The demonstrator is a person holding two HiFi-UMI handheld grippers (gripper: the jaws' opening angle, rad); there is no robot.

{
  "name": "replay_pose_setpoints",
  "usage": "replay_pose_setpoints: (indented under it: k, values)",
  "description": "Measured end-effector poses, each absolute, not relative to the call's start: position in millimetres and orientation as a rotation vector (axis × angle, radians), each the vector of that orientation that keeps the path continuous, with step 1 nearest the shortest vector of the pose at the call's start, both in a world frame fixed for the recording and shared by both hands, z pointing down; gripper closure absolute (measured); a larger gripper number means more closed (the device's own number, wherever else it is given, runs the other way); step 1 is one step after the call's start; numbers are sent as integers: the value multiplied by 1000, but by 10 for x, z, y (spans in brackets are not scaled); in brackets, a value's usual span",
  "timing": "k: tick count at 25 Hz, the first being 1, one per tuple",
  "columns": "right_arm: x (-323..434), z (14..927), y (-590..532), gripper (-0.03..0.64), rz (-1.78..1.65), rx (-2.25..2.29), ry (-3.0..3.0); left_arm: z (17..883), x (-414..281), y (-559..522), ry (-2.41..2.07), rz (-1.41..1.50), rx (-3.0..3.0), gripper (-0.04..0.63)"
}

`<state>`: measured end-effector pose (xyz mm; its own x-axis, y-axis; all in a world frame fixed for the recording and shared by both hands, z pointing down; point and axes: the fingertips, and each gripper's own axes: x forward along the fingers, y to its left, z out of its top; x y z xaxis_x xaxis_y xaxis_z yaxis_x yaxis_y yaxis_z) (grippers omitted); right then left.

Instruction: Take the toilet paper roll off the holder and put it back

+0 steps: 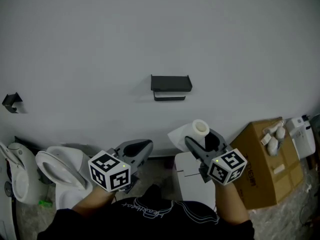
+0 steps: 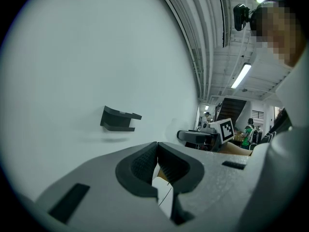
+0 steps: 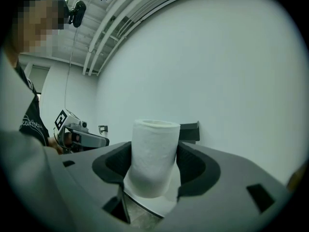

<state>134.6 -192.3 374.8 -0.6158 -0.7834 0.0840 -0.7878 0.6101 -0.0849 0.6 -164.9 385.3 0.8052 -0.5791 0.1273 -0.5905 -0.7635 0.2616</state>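
Right gripper [image 1: 199, 138]: clenched on the toilet paper roll [image 3: 154, 153], its ribbed dark pads pressing the roll's two flanks; smooth grey moulded shells behind the pads.
Toilet paper roll: a white, soft, faintly dimpled cylinder standing upright between the right jaws, its hollow core end uppermost and rising above the jaw tips; off the holder.
Holder [image 1: 171, 86]: matte black, a shallow flat shelf with raised end lips and a thin bar beneath, fixed to the wall; ahead of the right gripper, above it and a little to its left, well apart from the roll; bare.
Left gripper [image 2: 157, 146]: clenched on nothing, the ridged pad tips meeting; it sits to the left of the right gripper, the holder ahead and up to its right.
Wall [image 1: 150, 34]: plain, smooth, pale grey, facing both grippers.
Toilet [image 1: 60, 166]: glossy white, rounded bowl, below and left of the left gripper.
Cardboard box [image 1: 260, 164]: brown, squared, just right of the right gripper.
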Motion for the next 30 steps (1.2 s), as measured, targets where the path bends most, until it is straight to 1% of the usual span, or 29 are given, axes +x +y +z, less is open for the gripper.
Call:
replay_pose_setpoints:
  k: [16,30]
  values:
    - [1412,3775,-1959,328,195,1396,-2771,3856,90,-1728,-857,68,2714,589]
    - [1425,3110,-2366,328,-18,1410,-2806,3688,-22,-2044,-910,42,2726,589]
